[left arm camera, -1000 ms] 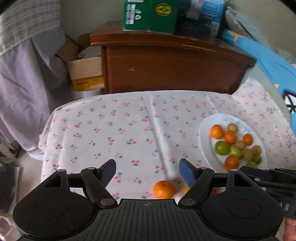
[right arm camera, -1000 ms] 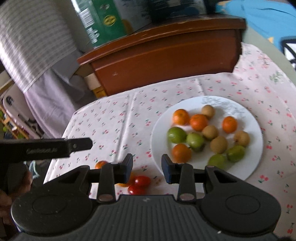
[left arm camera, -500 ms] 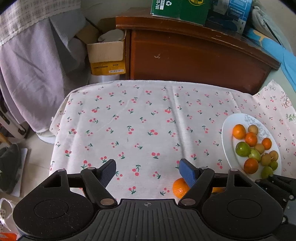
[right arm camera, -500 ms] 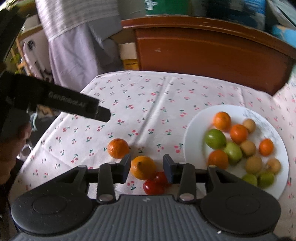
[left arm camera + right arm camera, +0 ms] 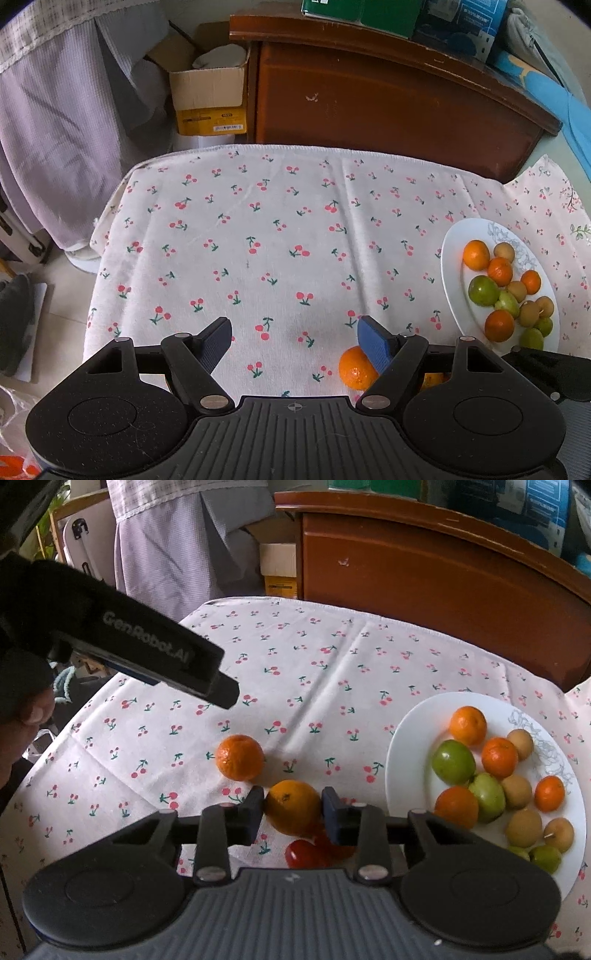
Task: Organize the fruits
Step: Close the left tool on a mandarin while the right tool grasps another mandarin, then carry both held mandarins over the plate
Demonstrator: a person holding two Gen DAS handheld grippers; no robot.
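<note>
Our right tool (image 5: 292, 810) is closing on a yellow-orange citrus fruit (image 5: 293, 806), both pads touching it, just above the cherry-print worktop (image 5: 332, 672) and two cherry tomatoes (image 5: 306, 853). A mandarin (image 5: 239, 757) lies nearby; the white plate (image 5: 410, 746) of fruit sits to the right. Our left tool (image 5: 294, 338) hangs released, nothing between its jaws.

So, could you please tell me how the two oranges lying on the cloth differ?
The nearer orange sits between the closing fingers of the right tool; the farther orange lies free. The nearer one looks yellower and smoother, beside red tomatoes; the farther one is deeper orange. Both are off the plate.
</note>
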